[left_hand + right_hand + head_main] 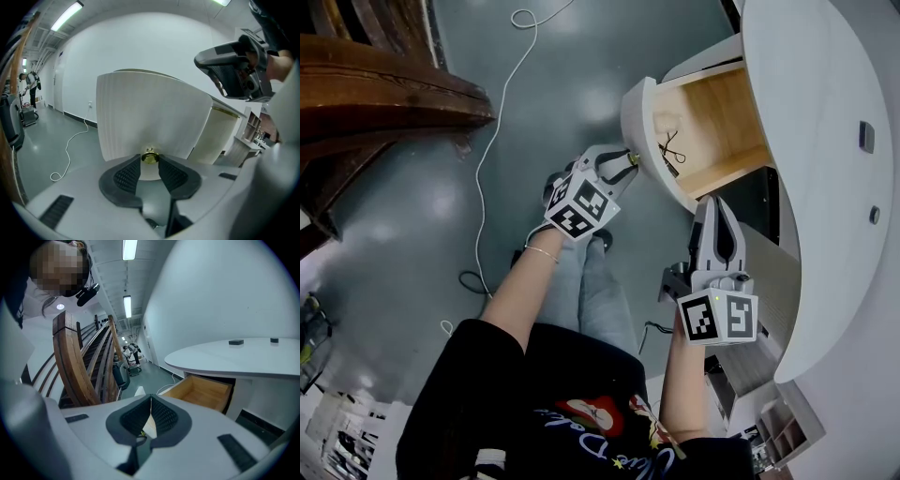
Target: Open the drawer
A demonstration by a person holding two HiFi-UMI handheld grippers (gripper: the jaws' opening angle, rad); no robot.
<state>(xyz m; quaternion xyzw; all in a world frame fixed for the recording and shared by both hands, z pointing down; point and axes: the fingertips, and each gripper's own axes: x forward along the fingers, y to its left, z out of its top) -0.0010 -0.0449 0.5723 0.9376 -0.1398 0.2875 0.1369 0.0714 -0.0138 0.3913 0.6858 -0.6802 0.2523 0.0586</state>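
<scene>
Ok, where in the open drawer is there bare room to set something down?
The light wooden drawer floor is bare from its middle back toward the white desk. The front end holds a small black wiry item, just behind the white curved drawer front, where the left gripper crowds the small brass knob.

The knob [150,157] sits between my left gripper's [624,165] jaws, fronting the drawer [638,122] pulled from under the tabletop [825,187]; scissors [672,150] lie inside.

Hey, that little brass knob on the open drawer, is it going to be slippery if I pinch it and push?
Probably somewhat: the brass knob looks small, round and polished, so it could slip, though the ribbed pads should help. The drawer seems nearly empty, so likely a light push.
</scene>
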